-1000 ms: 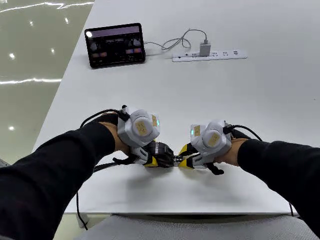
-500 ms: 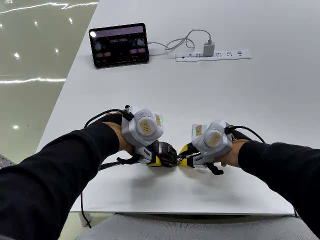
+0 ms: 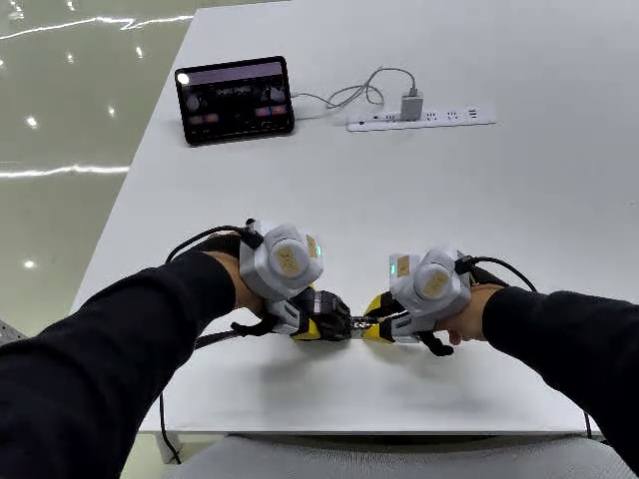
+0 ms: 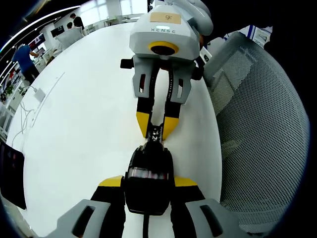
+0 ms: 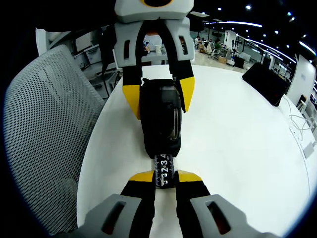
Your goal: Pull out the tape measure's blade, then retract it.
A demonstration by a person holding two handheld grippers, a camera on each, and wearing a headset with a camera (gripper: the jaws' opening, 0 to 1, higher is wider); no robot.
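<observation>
The black tape measure (image 3: 325,313) rests on the white table (image 3: 399,200) near its front edge. My left gripper (image 3: 312,321) is shut on its body, and the left gripper view shows the case (image 4: 148,178) clamped between the yellow fingertips (image 4: 111,181). Directly opposite, my right gripper (image 3: 375,327) is shut on the blade's tip. A short length of numbered blade (image 5: 163,168) runs from the case (image 5: 161,116) into my right gripper (image 5: 165,177). The two grippers face each other, a few centimetres apart.
A tablet (image 3: 235,98) stands at the far left of the table. A white power strip (image 3: 419,117) with a charger and cable lies behind. The table's front edge (image 3: 349,427) is just below the grippers, with a grey mesh chair (image 4: 257,124) beyond it.
The grippers closed in on each other half a second ago; now they stand slightly apart again with a short piece of blade between them. The head camera has tilted a little.
</observation>
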